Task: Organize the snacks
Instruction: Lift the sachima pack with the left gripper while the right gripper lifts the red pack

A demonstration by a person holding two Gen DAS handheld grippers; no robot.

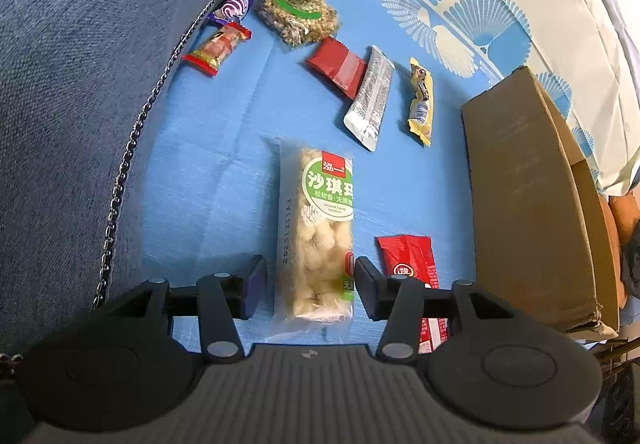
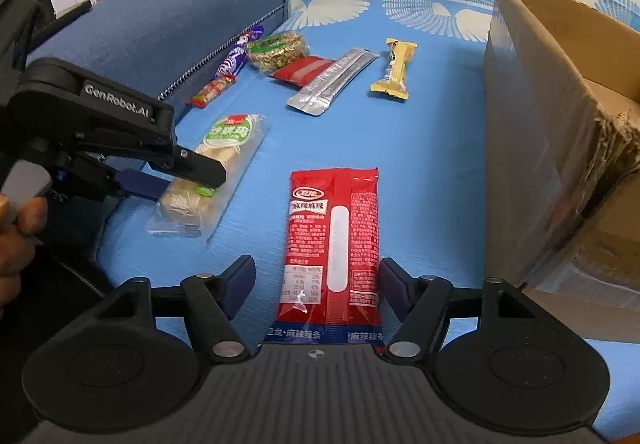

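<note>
Two tools, each spread around a snack beside the cardboard box (image 2: 560, 147).
Left tool (image 1: 310, 286) straddles the rice-puff bar (image 1: 320, 228), right tool (image 2: 318, 284) the red spicy-strip packet (image 2: 334, 244) nearer the box; neither presses yet. Judged step: grasping; next, closing squarely, then lifting boxward.

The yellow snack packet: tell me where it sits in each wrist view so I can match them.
Left wrist: yellow packet, upper right of centre.
Right wrist: yellow packet, upper middle.
Shared landmark: the silver packet lies just left of it in both views.
</note>
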